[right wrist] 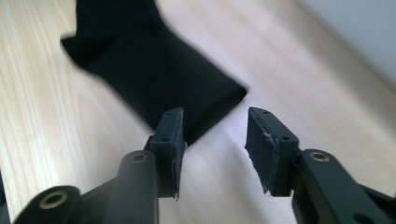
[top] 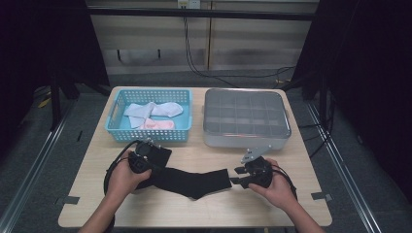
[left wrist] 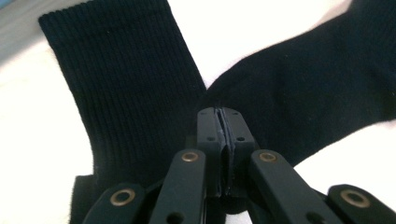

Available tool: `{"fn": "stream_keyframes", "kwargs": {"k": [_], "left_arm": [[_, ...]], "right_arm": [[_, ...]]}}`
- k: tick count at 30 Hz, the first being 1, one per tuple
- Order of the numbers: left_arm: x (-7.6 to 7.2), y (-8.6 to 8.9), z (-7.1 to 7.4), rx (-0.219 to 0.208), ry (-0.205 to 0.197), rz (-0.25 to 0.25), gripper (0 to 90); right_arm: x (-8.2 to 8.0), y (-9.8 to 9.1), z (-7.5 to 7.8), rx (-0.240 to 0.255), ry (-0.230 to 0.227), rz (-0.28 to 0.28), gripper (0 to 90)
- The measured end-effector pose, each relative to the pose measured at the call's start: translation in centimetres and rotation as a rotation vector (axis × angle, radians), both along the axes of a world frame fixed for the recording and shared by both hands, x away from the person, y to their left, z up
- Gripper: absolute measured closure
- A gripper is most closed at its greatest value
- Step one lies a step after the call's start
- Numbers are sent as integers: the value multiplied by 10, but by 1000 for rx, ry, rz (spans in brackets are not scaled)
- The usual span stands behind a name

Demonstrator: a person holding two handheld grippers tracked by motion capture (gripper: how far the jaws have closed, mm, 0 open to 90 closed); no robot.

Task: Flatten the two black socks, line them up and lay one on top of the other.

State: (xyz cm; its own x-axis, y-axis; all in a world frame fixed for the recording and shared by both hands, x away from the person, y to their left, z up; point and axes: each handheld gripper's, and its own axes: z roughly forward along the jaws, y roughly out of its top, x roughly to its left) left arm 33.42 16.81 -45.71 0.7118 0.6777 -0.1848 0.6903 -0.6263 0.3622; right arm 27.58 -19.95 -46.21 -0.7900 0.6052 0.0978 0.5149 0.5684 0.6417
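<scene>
Left hand-held gripper at the bench's near left, pads pressed together on a fold of the black sock, pinching it near the heel bend. Sock lying flat on the bench, stretched from the left hand-held gripper toward the right one, cuff end just ahead of the right pads. Right hand-held gripper at the sock's right end, jaws spread, nothing between the pads, bare wood below the gap. Farther back, at left, a blue basket holding pale socks; at right, a grey divided box with many compartments.
</scene>
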Motion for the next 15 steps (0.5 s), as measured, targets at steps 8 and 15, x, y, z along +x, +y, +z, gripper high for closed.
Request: {"fn": "stream_keyframes", "kwargs": {"k": [8, 15], "left_arm": [[-3, 15, 15, -39, -95, 49, 639], [7, 54, 16, -46, -138, 150, 523]], "right_arm": [[12, 21, -11, -8, -14, -17, 550], [9, 21, -27, -41, 15, 14, 572]]}}
